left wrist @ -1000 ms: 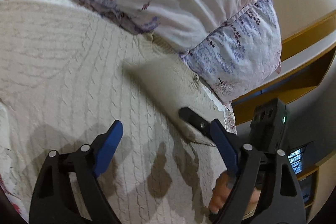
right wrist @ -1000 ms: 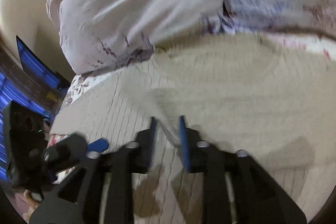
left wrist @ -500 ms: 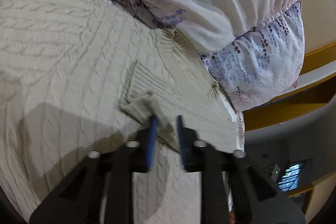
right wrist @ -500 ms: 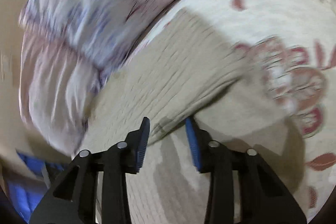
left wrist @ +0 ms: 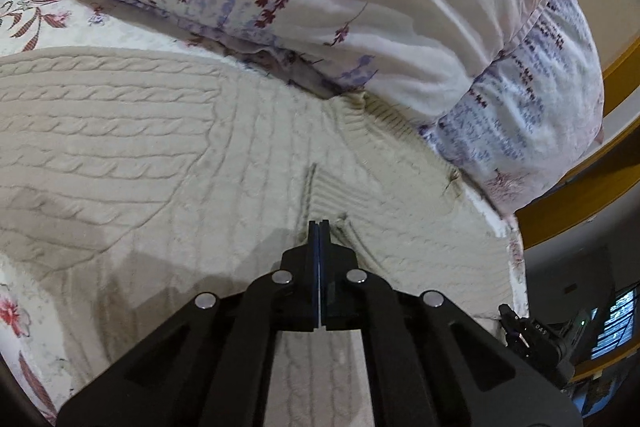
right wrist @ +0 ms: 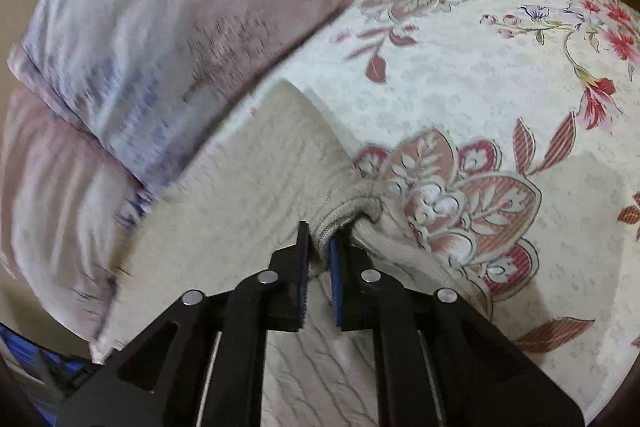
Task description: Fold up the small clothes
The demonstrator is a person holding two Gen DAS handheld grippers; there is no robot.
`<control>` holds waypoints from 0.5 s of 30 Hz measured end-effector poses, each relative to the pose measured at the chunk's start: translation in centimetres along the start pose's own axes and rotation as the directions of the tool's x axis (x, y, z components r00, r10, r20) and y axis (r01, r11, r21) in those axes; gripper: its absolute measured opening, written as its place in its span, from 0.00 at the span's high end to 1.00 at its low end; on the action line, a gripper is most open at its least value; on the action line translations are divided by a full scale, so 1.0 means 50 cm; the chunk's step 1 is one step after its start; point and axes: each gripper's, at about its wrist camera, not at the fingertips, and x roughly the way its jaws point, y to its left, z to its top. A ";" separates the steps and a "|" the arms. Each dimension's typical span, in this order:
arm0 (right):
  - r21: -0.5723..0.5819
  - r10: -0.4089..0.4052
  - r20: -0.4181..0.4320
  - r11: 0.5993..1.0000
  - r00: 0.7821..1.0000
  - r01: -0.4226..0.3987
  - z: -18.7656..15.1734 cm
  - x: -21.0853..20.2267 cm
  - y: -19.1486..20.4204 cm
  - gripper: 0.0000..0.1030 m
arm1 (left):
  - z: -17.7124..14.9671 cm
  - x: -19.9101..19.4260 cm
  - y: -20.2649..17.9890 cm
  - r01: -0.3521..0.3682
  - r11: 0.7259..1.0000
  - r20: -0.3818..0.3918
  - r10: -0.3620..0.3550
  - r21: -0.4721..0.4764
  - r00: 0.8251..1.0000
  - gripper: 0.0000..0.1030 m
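Observation:
A cream cable-knit sweater [left wrist: 168,155] lies spread on a floral bedsheet [right wrist: 500,99]. In the left wrist view my left gripper [left wrist: 319,227] is fully shut, its tips resting on a folded sleeve cuff [left wrist: 348,195] of the sweater; no cloth shows between the pads. In the right wrist view my right gripper [right wrist: 320,241] is nearly closed, pinching the sweater's ribbed edge [right wrist: 348,213] where the knit [right wrist: 256,179] bunches at the sheet.
Two floral pillows [left wrist: 360,7] lie against the sweater's far edge and also show in the right wrist view [right wrist: 140,47]. A yellow wooden bed frame [left wrist: 580,203] runs on the right. A dark device [left wrist: 552,343] sits beyond the bed edge.
My left gripper went from wide open to fully shut over the folded sleeve. My right gripper swung away to the sweater's other edge and closed on its ribbed hem.

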 end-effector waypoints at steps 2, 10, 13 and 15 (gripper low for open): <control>-0.035 -0.046 0.024 0.998 0.999 0.047 -0.004 -0.020 0.015 0.73 | -0.005 -0.008 0.010 -0.002 1.000 -0.009 0.002 -0.010 1.000 0.90; -0.360 0.082 0.060 0.931 0.995 -0.055 -0.061 -0.085 0.173 0.59 | -0.024 -0.145 0.100 0.089 0.995 0.059 -0.086 -0.051 0.995 0.38; -0.503 0.122 -0.137 0.846 0.983 -0.175 -0.114 -0.022 0.284 0.59 | -0.029 -0.208 0.160 0.068 0.992 0.121 -0.055 -0.106 0.991 0.38; -0.606 0.116 -0.183 0.769 0.976 -0.205 -0.162 0.013 0.366 0.60 | -0.033 -0.244 0.202 0.049 0.988 0.159 -0.024 -0.149 0.987 0.38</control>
